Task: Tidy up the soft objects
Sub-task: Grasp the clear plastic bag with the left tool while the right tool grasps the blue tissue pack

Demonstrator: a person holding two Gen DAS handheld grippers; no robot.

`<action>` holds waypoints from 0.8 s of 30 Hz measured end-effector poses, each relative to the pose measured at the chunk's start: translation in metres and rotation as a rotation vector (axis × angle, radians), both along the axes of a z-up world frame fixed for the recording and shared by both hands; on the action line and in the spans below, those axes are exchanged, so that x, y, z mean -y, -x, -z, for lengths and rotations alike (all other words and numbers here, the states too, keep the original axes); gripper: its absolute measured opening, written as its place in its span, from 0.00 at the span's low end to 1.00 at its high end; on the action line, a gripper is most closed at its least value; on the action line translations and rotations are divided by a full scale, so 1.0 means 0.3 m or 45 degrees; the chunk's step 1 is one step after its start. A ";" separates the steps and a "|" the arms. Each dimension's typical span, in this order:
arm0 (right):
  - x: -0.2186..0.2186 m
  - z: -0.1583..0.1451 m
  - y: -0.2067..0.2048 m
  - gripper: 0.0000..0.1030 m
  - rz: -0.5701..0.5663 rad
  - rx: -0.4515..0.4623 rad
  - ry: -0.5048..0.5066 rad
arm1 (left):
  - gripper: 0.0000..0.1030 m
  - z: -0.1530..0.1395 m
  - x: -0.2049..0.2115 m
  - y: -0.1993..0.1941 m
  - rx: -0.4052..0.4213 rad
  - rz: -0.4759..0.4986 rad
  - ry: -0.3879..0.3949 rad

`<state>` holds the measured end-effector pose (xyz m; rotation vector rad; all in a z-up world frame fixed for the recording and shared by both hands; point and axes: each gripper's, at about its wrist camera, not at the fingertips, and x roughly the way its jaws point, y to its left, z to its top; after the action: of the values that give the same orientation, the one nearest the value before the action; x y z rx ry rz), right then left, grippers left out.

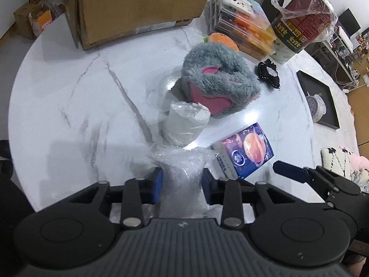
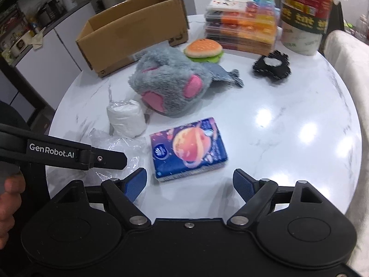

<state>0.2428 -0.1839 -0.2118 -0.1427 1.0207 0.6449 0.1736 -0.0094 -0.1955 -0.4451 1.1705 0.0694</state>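
Note:
My left gripper [image 1: 182,180] is shut on a clear bubble wrap bundle [image 1: 182,173], which also shows in the right wrist view [image 2: 115,147]. Just beyond it lies a white roll in plastic [image 1: 185,124] [image 2: 126,121]. A grey and pink plush toy [image 1: 219,83] [image 2: 170,85] sits mid-table. A blue tissue pack [image 1: 244,152] [image 2: 188,147] lies directly in front of my right gripper [image 2: 190,182], which is open and empty. A plush burger [image 2: 204,49] [image 1: 224,40] and a black fuzzy item [image 2: 272,65] [image 1: 268,71] lie farther back.
An open cardboard box [image 1: 138,7] [image 2: 133,30] stands at the back of the round marble table [image 1: 69,92] [image 2: 288,127]. Stacked colourful cases [image 2: 242,27] and a wrapped canister [image 2: 304,11] stand at the back right. A black tray [image 1: 320,101] lies at the right edge.

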 end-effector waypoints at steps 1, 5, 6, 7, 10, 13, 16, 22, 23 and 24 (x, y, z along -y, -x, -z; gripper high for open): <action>-0.006 0.001 0.000 0.83 -0.004 0.006 0.002 | 0.30 -0.004 -0.003 0.002 -0.003 0.002 -0.008; -0.034 0.006 -0.003 0.89 -0.006 0.033 0.019 | 0.27 -0.026 -0.020 0.014 -0.004 0.006 -0.043; -0.042 0.006 -0.004 0.91 -0.005 0.044 0.030 | 0.27 -0.029 -0.025 0.016 -0.003 0.002 -0.049; -0.048 0.006 -0.006 0.92 -0.003 0.053 0.038 | 0.27 -0.033 -0.030 0.018 -0.001 -0.001 -0.058; -0.064 0.006 -0.010 0.96 0.008 0.073 0.051 | 0.27 -0.042 -0.047 0.025 -0.007 -0.016 -0.088; -0.088 0.016 -0.010 0.96 -0.005 0.074 0.076 | 0.27 -0.046 -0.066 0.031 -0.010 -0.037 -0.102; -0.108 0.021 -0.007 0.96 -0.008 0.095 0.108 | 0.27 -0.053 -0.086 0.038 -0.010 -0.056 -0.110; -0.141 0.031 -0.018 0.96 -0.007 0.135 0.140 | 0.27 -0.070 -0.121 0.050 0.000 -0.084 -0.127; -0.146 0.032 -0.019 0.96 -0.012 0.143 0.140 | 0.27 -0.074 -0.127 0.053 0.001 -0.085 -0.131; -0.151 0.033 -0.019 0.95 -0.017 0.146 0.137 | 0.27 -0.077 -0.131 0.057 0.003 -0.083 -0.139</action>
<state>0.2484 -0.1384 -0.2217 -0.2780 0.9447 0.5871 0.1566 0.0299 -0.1723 -0.3865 1.1440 0.1883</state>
